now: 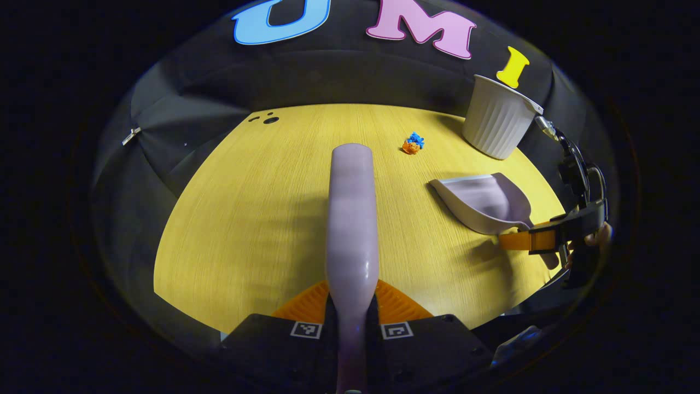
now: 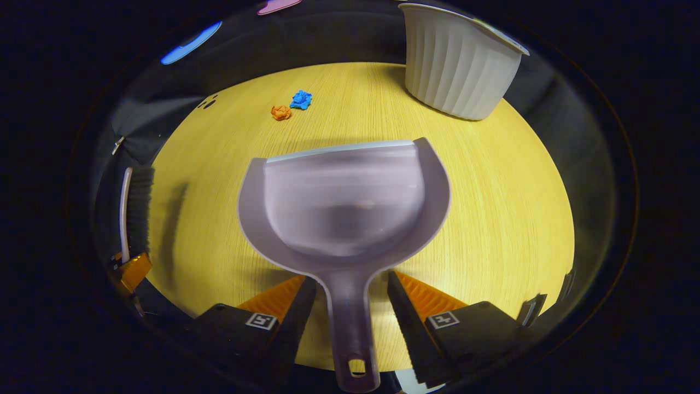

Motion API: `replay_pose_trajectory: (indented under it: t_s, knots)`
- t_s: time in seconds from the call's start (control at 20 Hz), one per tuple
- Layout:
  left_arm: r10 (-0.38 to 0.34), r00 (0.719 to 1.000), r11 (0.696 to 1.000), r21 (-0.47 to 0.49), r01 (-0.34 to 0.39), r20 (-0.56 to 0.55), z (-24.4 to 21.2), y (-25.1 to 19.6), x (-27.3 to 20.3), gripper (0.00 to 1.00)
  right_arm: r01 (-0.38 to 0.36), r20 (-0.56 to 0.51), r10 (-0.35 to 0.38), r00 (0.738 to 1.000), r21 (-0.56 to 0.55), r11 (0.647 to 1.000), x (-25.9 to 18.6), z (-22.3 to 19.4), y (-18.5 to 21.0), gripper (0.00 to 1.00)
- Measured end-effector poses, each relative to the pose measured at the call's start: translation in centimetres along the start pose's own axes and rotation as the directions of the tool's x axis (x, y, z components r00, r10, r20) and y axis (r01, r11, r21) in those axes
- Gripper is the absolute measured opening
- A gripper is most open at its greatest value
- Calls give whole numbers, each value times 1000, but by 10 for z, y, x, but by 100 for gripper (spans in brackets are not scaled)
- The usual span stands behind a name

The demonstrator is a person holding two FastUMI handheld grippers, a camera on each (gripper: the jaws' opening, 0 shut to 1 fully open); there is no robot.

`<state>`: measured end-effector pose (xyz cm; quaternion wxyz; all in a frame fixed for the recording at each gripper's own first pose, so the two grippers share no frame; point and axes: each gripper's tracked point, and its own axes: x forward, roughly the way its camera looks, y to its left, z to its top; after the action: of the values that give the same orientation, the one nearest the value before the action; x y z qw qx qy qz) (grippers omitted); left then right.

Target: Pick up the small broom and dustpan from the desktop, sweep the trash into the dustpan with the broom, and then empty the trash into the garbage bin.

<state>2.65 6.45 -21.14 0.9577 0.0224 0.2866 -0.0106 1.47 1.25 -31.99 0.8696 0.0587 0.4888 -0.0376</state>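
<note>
Right gripper view shows your right tongs (image 2: 350, 298) standing wide beside the dustpan (image 2: 342, 205) handle, so it may slip before reaching the trash (image 2: 291, 106) up the table (image 2: 519, 219), while your left tongs (image 1: 350, 320) clamp the broom (image 1: 351, 219).

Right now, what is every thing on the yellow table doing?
broom: gripped by its handle in the shut left gripper
dustpan: empty, handle between the right gripper's open fingers, gaps on both sides
blue scrap: crumpled, on the table, unswept
orange scrap: crumpled, beside the blue one, unswept
garbage bin: upright, open-topped
</note>
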Motion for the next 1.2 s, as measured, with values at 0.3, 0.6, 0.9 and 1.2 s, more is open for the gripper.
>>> replay_pose_trajectory:
  t_s: [0.3,0.6,0.9,1.2]
  knots:
    - [19,1000,1000,0,-19,-12,20,-5,6,25,25,-15,-25,1000,-20,999,7,4,-9,54]
    - [9,999,1000,1,-9,-45,46,-20,28,25,-14,-28,12,1000,-79,997,8,5,-6,43]
    - [-23,997,999,35,26,-72,90,-28,68,25,-67,-12,66,998,-162,985,10,8,-20,39]
    - [-49,992,996,74,58,-119,146,-42,133,25,-83,-10,83,997,-212,974,7,12,-46,37]
